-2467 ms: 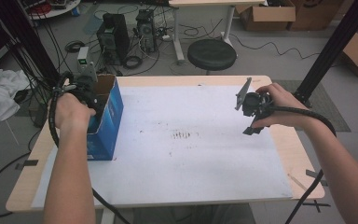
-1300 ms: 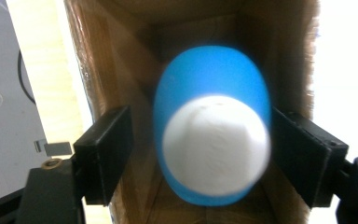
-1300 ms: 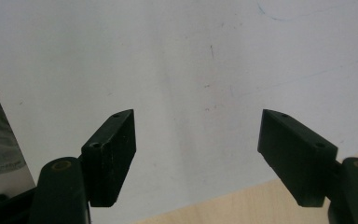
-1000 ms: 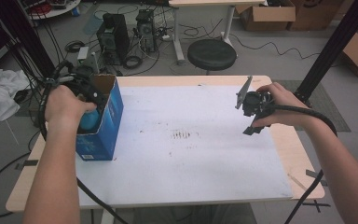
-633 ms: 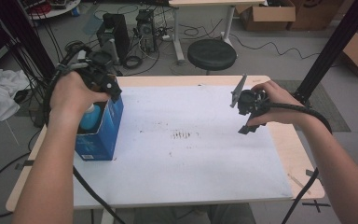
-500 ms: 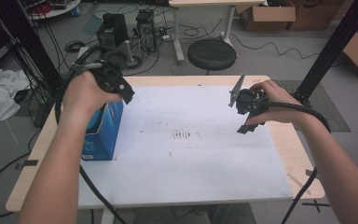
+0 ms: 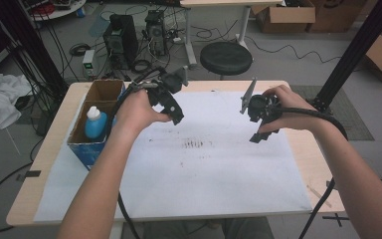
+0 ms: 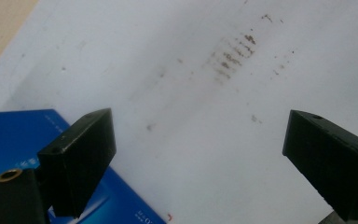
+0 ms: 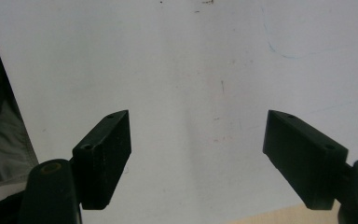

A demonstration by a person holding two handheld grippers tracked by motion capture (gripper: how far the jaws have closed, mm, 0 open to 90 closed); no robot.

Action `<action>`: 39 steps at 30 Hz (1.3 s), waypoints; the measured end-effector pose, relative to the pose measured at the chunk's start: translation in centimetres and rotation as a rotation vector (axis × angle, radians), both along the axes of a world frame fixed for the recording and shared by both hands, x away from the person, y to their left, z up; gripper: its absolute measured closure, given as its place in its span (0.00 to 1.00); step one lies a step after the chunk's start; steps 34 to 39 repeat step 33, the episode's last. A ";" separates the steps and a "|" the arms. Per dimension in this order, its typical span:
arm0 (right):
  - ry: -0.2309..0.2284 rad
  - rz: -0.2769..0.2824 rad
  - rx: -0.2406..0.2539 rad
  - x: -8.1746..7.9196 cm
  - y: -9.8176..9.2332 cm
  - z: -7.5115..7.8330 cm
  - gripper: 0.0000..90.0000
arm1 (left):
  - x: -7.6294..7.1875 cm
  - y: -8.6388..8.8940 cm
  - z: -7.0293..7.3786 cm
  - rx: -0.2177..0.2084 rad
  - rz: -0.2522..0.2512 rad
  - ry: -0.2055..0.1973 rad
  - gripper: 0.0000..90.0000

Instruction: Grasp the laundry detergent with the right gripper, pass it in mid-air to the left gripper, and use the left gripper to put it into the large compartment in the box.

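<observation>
2 grippers held above white sheet.
Left gripper beside blue box, right gripper well apart; both jaws spread, nothing gripped.

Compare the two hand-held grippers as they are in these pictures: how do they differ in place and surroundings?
The left gripper is held beside the blue box; the right gripper is held near the table's far right side. A corner of the box shows in the left gripper view, none in the right gripper view. Both have wide-apart, empty jaws above the white sheet.
</observation>
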State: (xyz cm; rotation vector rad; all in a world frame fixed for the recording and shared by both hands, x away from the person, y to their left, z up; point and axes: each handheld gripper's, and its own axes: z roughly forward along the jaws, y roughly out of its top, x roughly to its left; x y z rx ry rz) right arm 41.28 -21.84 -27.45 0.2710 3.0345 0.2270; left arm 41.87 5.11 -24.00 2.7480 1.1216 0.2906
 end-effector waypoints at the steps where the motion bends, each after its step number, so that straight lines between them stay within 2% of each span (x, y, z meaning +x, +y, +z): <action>1: 0.002 0.000 0.000 0.0 0.0 0.0 0.26 | 0.1 -0.3 -0.2 0.000 -0.009 0.005 0.11; 4: 0.001 -0.004 0.002 0.1 -0.1 0.0 0.26 | 0.2 -1.2 -0.6 -0.006 -0.029 0.007 0.10; 11: 0.005 -0.010 0.006 0.1 -0.5 -0.1 0.26 | 0.4 -2.0 -1.1 -0.001 -0.050 0.005 0.09; 39: 0.008 -0.018 -0.005 -0.4 -0.7 -0.3 0.26 | 0.0 -2.1 -1.2 0.005 -0.054 0.001 0.10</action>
